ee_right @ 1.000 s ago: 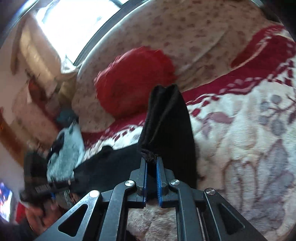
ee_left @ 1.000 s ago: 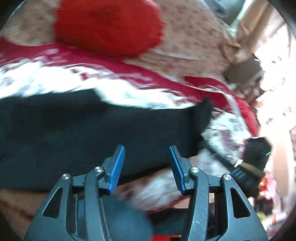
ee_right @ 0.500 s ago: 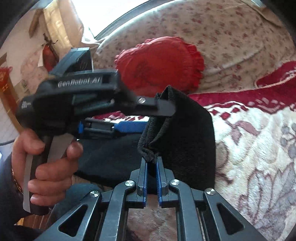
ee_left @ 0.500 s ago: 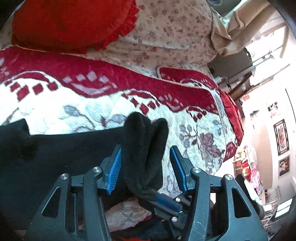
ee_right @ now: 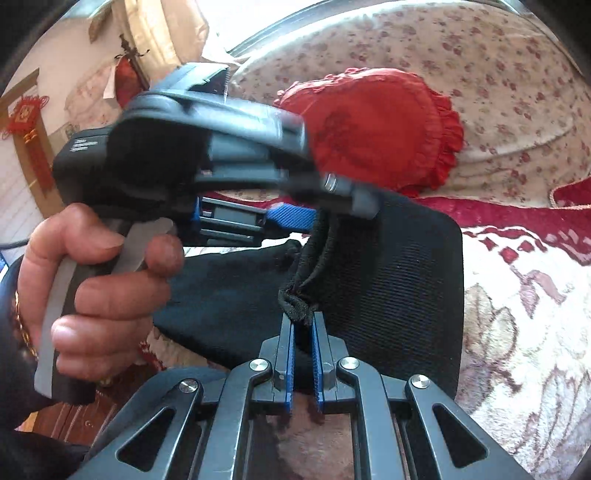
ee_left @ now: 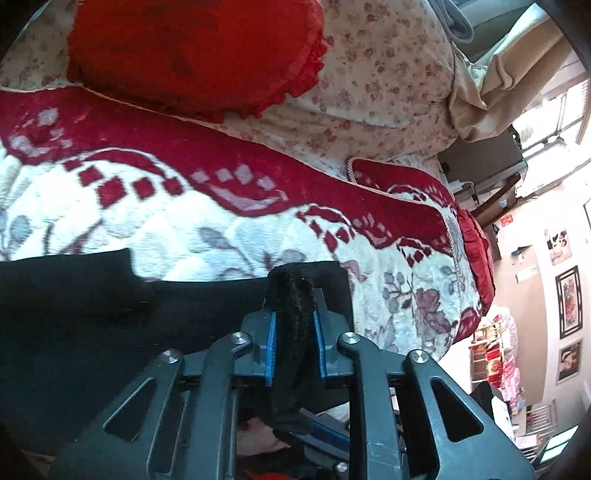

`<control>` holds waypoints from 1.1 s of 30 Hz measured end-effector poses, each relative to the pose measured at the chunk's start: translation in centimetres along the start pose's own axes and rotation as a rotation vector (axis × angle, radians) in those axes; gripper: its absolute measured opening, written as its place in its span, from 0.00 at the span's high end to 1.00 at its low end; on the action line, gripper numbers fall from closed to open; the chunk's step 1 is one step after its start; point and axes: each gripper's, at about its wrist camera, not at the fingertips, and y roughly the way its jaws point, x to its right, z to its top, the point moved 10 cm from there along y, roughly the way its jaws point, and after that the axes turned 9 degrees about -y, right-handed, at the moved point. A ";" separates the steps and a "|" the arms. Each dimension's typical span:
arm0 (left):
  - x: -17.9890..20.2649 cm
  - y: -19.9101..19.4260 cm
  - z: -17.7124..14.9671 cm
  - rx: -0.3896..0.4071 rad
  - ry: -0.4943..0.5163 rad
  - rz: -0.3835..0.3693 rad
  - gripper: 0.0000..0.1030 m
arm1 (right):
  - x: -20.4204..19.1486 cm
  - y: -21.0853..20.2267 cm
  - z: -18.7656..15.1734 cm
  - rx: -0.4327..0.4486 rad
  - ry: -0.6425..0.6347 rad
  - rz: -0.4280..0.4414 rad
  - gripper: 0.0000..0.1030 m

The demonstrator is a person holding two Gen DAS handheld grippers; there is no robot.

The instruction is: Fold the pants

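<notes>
Daylight pours in from a window [ee_right: 236,22] up and to the left of the right hand-held gripper [ee_right: 303,328], blown out to plain white. To the right of the left hand-held gripper [ee_left: 294,317] the far room glares pale and washed out too. The red cushion [ee_left: 192,55] glows strongly and the blanket [ee_left: 184,236] is evenly lit, with slight smear in its pattern. The black pants [ee_right: 388,280] swallow detail, though their weave shows beyond the right one. The left hand-held gripper is motion-blurred there. Both views bend at the edges, with dark corners.

Both grippers [ee_right: 303,328] on black pants [ee_right: 388,280]
</notes>
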 end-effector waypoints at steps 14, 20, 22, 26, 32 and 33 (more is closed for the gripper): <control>-9.1 -2.6 0.9 0.025 -0.052 0.060 0.88 | -4.8 6.1 0.2 -0.091 0.038 0.166 0.92; -9.2 -4.1 1.1 0.053 -0.038 0.048 0.88 | -5.9 6.9 1.4 -0.086 0.025 0.203 0.92; -9.6 -4.4 1.1 0.061 -0.037 0.053 0.88 | -6.2 6.9 1.6 -0.083 0.018 0.218 0.92; -11.4 -3.8 0.9 0.069 -0.047 0.080 0.88 | -6.6 7.8 1.1 -0.114 0.008 0.222 0.92; -12.6 -2.8 0.2 0.130 0.022 0.145 0.83 | -6.1 10.2 -0.8 -0.201 0.045 0.242 0.92; -12.5 -2.8 0.2 0.134 0.027 0.147 0.82 | -6.0 10.2 -0.8 -0.201 0.043 0.245 0.92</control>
